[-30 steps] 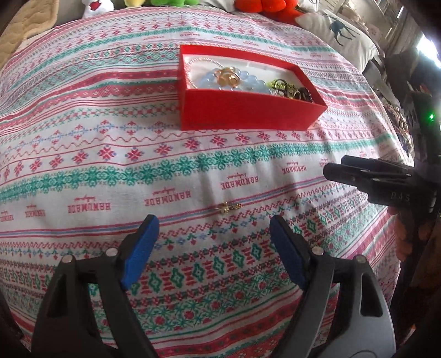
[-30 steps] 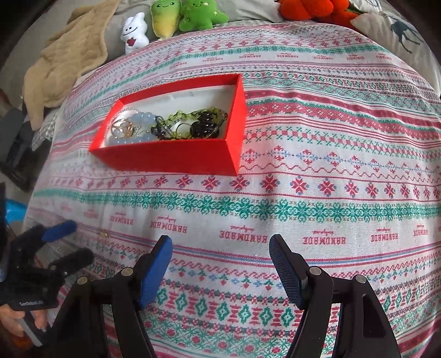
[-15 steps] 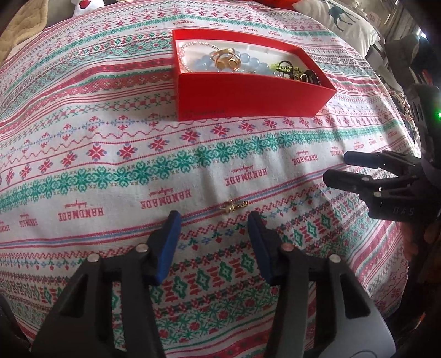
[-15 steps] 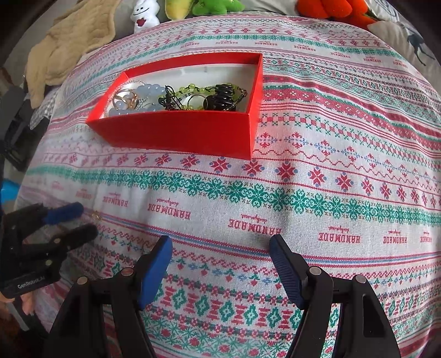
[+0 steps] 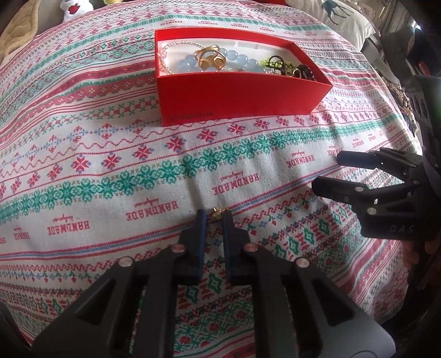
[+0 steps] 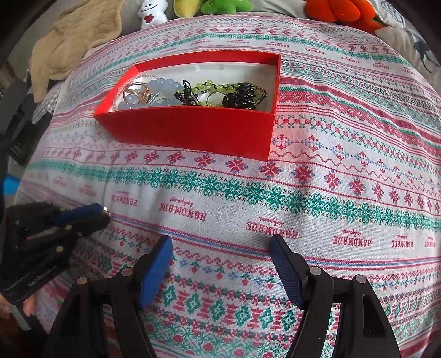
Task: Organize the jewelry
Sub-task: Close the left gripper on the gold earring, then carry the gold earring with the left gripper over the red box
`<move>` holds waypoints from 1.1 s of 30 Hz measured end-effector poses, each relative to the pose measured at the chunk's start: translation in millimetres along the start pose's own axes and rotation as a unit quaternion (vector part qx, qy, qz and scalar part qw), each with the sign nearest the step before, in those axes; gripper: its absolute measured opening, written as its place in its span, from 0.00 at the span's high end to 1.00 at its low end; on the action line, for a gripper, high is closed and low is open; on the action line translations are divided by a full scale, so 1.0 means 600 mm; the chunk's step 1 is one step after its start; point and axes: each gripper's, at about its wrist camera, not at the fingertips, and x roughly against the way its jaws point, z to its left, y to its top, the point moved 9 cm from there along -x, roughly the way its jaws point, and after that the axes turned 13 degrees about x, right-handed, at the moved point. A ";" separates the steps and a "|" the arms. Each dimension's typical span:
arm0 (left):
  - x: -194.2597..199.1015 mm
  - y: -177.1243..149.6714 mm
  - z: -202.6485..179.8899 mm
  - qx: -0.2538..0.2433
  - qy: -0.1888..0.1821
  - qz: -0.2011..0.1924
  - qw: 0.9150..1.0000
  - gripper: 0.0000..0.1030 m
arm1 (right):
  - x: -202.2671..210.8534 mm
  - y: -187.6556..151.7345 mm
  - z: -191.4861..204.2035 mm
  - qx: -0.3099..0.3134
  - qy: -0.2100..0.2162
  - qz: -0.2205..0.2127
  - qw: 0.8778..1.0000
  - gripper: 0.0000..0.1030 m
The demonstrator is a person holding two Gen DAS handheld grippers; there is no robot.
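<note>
A small gold piece of jewelry (image 5: 217,214) lies on the patterned cloth (image 5: 110,154), between the tips of my left gripper (image 5: 213,213). The jaws are closing and the blue pads sit tight against the piece. From the right wrist view, the left gripper (image 6: 103,214) looks nearly shut, with a glint at its tips. The red box (image 5: 239,96) beyond holds a blue bead bracelet (image 5: 190,59), gold rings (image 5: 209,56) and dark and green pieces. My right gripper (image 6: 219,239) hovers open over bare cloth with nothing between its fingers. It also shows at the right of the left wrist view as the right gripper (image 5: 328,170).
The red box (image 6: 193,129) sits mid-cloth, ahead of both grippers. Plush toys (image 6: 226,5) and an orange one (image 6: 339,12) line the far edge. A beige blanket (image 6: 74,35) lies far left and a deer-print pillow (image 5: 341,19) far right. A hand (image 6: 27,305) holds the left gripper.
My left gripper's jaws went from wide open to nearly shut around the gold piece as it moved forward onto it. The right gripper drifted closer to the box and stayed open.
</note>
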 end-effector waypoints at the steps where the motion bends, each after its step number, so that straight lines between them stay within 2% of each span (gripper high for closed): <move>1: 0.000 0.001 -0.001 -0.002 0.001 -0.001 1.000 0.88 | 0.000 0.000 0.000 -0.001 0.000 0.000 1.000 0.28; 9: 0.009 0.009 -0.004 0.000 0.003 -0.010 1.000 0.88 | 0.003 0.011 -0.012 -0.003 -0.002 -0.005 1.000 0.28; 18: 0.043 0.053 -0.030 -0.008 0.008 -0.059 0.998 0.88 | 0.023 0.022 -0.022 -0.006 -0.011 -0.021 1.000 0.28; 26: 0.071 0.099 -0.054 -0.017 0.019 -0.112 0.993 0.88 | 0.048 0.026 -0.035 -0.011 -0.008 -0.030 0.999 0.28; 33: 0.077 0.125 -0.048 -0.002 0.025 -0.127 0.992 0.88 | 0.063 0.023 -0.034 -0.011 -0.014 -0.034 0.999 0.28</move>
